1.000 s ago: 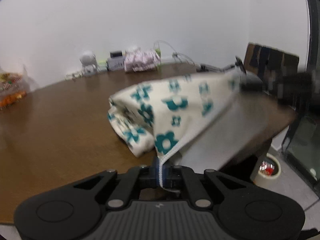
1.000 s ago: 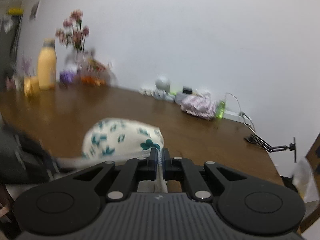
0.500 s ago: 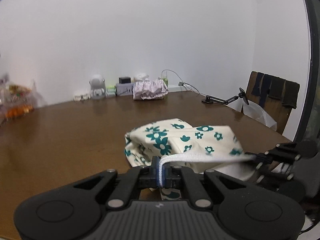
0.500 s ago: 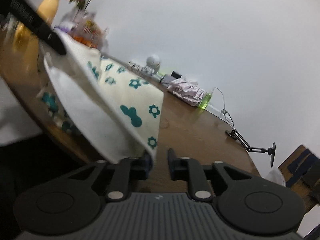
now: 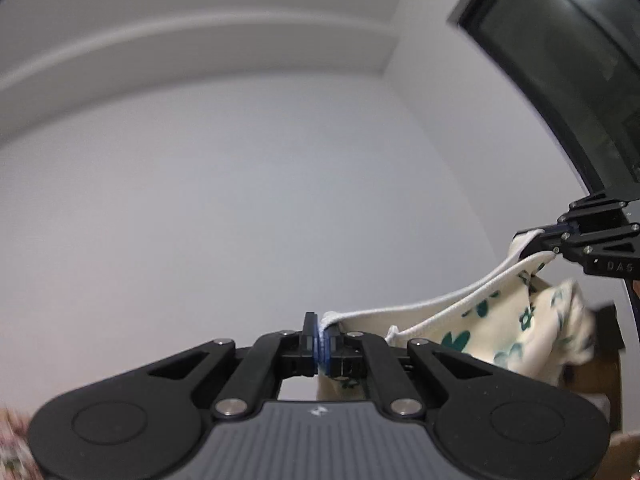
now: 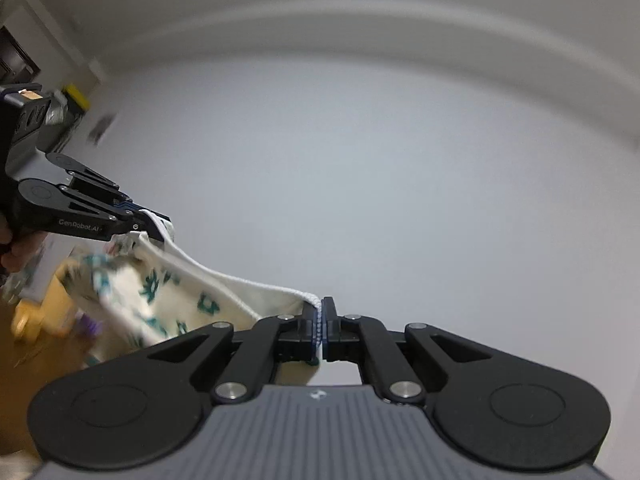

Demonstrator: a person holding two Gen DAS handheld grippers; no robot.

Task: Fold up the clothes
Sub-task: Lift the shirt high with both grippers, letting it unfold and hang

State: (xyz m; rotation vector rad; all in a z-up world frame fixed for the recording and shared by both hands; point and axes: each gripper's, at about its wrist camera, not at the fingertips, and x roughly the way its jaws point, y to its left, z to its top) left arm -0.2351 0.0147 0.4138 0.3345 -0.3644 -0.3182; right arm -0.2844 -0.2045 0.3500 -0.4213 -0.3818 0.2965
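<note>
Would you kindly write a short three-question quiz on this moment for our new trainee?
1. True or false: both grippers are shut on the garment.
2. Which part of it does the left gripper pinch: A) the white ribbed edge, B) a sleeve cuff, C) a button?
3. Fill in: the print on the cream cloth is teal ____.

Key: 1 true; the right gripper pinches the same edge. 2 A. 3 flowers.
</note>
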